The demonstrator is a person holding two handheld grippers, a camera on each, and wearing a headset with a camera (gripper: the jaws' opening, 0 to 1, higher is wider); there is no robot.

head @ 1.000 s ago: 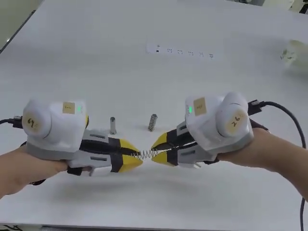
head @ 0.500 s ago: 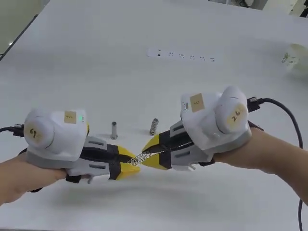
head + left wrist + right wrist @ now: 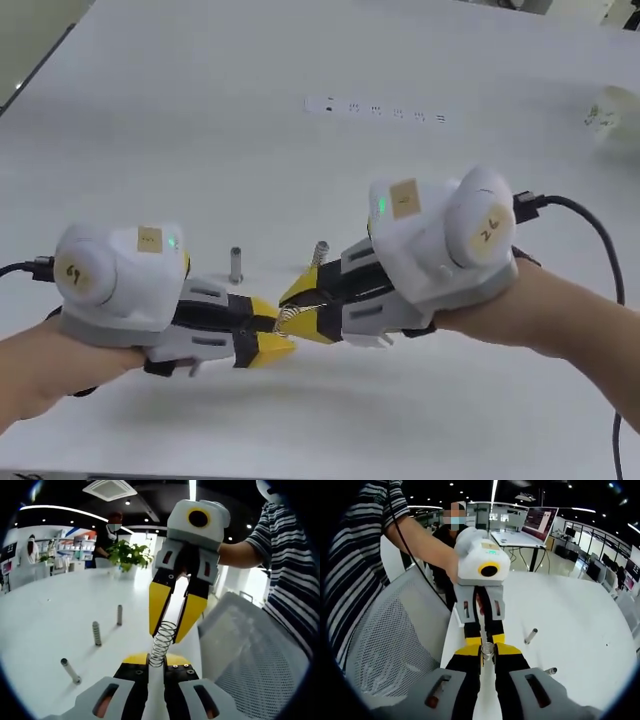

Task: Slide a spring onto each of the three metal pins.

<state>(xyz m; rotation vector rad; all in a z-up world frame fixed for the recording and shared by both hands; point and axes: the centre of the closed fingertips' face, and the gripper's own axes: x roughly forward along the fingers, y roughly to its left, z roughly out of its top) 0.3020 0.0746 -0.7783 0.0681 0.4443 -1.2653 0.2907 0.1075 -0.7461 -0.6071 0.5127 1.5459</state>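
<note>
A small steel spring is held between both grippers just above the white table. My left gripper is shut on one end, and in its own view the spring rises from its yellow tips. My right gripper is shut on the other end, seen end-on. A bare pin stands upright behind them. Beside it another pin carries a spring. A third pin stands nearer in the left gripper view.
A white power strip lies far back on the table. A pale translucent object sits at the far right edge. A mesh chair and the person's striped shirt are behind the grippers.
The right gripper has moved left toward the left gripper. The gap between their tips has closed and the spring between them shows much shorter.
</note>
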